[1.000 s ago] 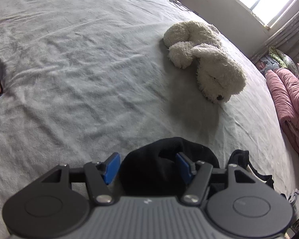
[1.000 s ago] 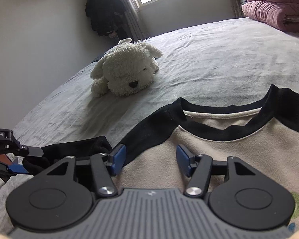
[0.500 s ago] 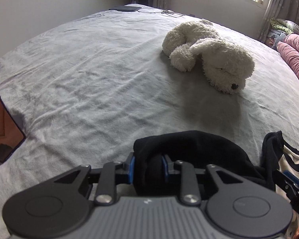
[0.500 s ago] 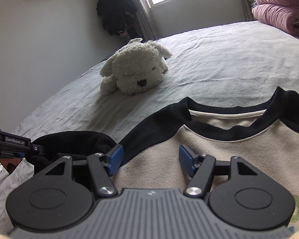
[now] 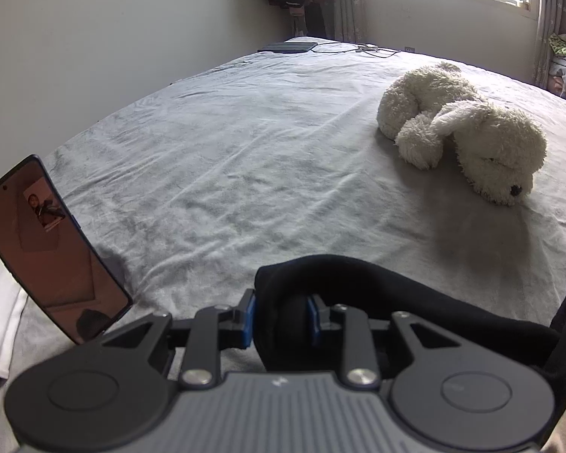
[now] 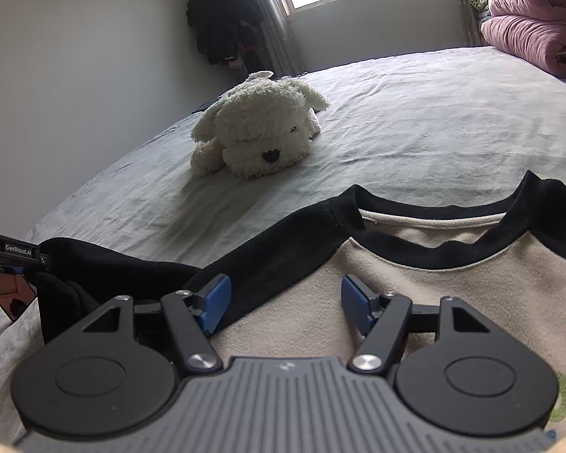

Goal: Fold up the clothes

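While the left gripper (image 5: 281, 315) has its blue pads clenched on a bunched fold of the black sleeve (image 5: 377, 294), that sleeve runs across the grey bed (image 5: 245, 151) toward the shirt's body. Over the beige front of the shirt (image 6: 452, 302), the right gripper (image 6: 285, 304) hovers with its jaws spread, having just been opening, and nothing is pinched between them. Lying flat, the shirt points its black collar (image 6: 434, 219) away toward the window, its long axis running from camera to collar. Beyond it lies a white plush dog (image 6: 260, 132); a phone (image 5: 53, 249) leans at the left.
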Motion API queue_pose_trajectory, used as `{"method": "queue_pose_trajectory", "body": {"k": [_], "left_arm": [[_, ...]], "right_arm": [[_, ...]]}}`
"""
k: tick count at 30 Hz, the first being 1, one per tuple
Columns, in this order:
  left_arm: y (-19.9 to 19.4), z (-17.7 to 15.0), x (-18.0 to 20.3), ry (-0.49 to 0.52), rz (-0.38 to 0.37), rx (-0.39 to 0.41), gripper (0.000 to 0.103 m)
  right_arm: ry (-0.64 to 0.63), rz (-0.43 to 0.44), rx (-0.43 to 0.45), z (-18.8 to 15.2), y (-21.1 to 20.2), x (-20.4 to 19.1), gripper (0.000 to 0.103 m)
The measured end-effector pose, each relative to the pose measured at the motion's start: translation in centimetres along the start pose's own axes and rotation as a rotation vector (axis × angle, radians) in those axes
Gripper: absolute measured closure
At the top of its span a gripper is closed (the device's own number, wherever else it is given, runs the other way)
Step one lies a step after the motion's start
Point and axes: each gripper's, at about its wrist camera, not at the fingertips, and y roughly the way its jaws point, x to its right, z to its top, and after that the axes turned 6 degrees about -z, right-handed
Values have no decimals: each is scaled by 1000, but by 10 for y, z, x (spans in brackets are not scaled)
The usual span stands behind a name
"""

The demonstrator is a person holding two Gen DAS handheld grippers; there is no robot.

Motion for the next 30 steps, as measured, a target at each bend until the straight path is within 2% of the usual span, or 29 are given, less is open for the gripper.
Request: {"method": "queue_pose_trajectory", "body": {"k": [4,6,8,9,10,12,13,16,20,23,28,30], "left_arm": [[-2,1,-6,15,52,41,76],[-10,2,-3,61,126,115,82],[-17,3,2,136,228,196,83],[-20,4,2,165,256,229,83],[-21,7,0,163,253,231,83],[-22,11,-9,107,198,188,78],[-20,12,-14,60,154,150,72],[-15,15,-31,-75,31,42,68],[-11,8,-45,-184,-51,-54,62],[-9,1,-51,-203,-104,-122,61],[-1,-14,-51,-157,-159,-253,61],[6,-19,-50,-143,-147,-284,69]], "right_arm": [[2,2,0,0,-1,0,34],[4,3,0,0,-1,1,34],[8,6,-1,0,-1,1,34],[9,6,-1,0,-1,1,34],[9,5,-1,0,-1,1,34],[7,4,0,0,-1,1,34],[6,4,-1,0,-1,1,34],[7,6,-1,0,0,1,34],[11,10,-2,1,0,2,33],[11,12,-4,1,0,2,33],[13,19,-7,1,1,3,32],[13,20,-7,1,1,3,31]]}}
